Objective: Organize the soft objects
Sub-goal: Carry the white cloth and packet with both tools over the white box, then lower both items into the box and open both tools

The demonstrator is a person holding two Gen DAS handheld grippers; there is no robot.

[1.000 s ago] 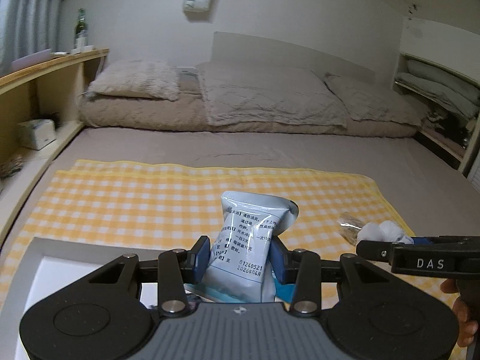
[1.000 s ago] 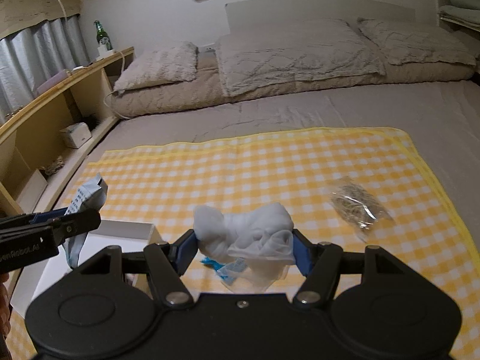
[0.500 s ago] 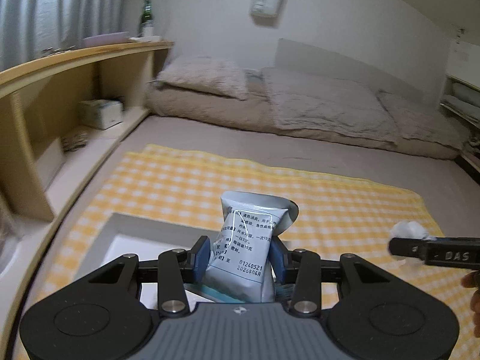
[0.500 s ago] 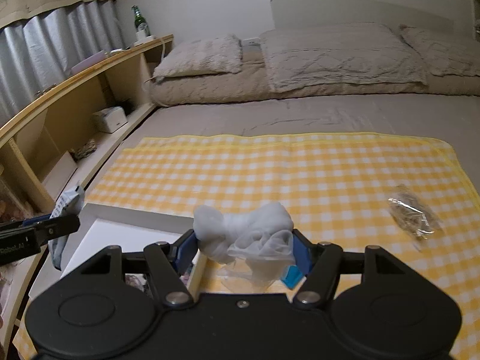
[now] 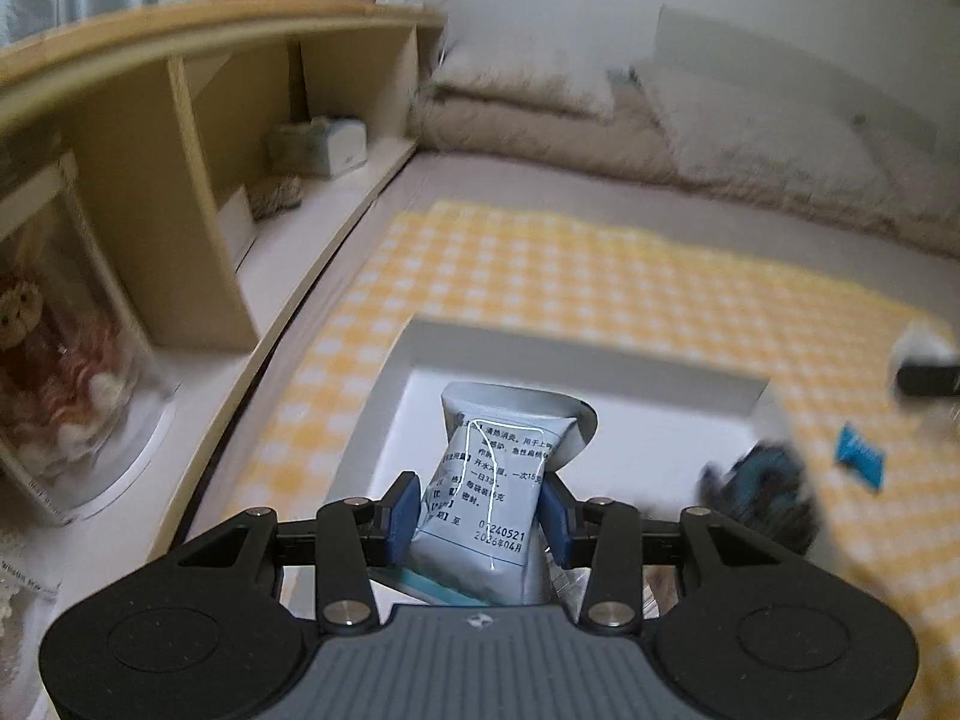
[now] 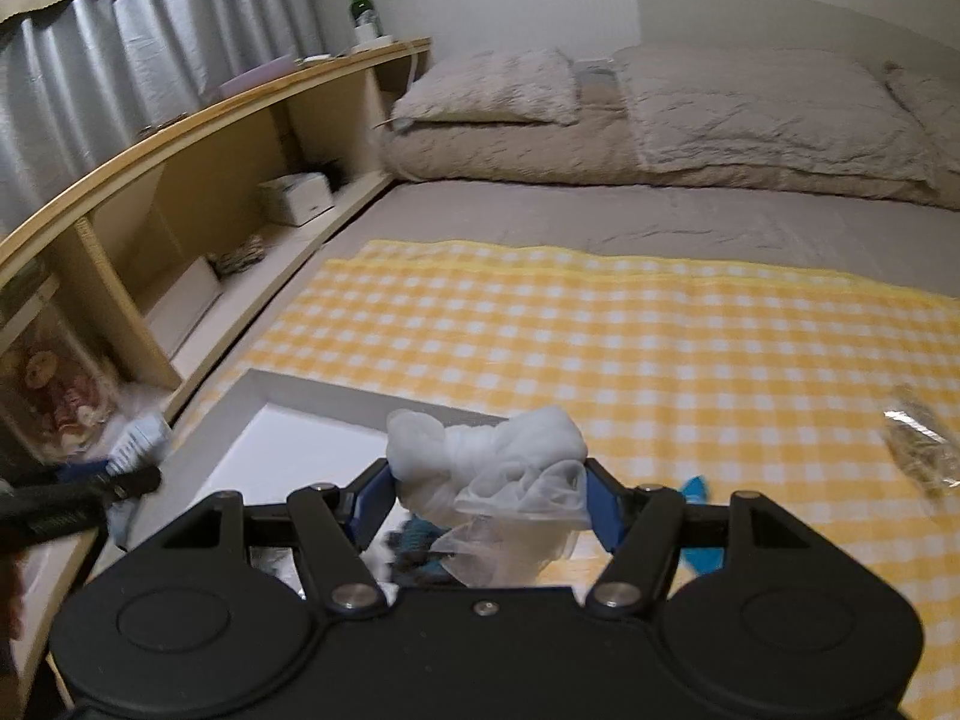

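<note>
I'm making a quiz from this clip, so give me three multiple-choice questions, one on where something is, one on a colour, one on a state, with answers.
1. Where is the grey tray?
A. on the checked cloth
B. on the shelf
C. on a pillow

2. What colour is the checked cloth?
A. red and white
B. yellow and white
C. green and black

3. What is the left gripper doing?
A. standing open and empty
B. gripping a bottle
C. gripping a printed pouch

Answers:
1. A, the yellow checks run along the tray's far and left sides.
2. B, yellow and white squares show in both views.
3. C, its blue pads press both sides of the printed pouch.
</note>
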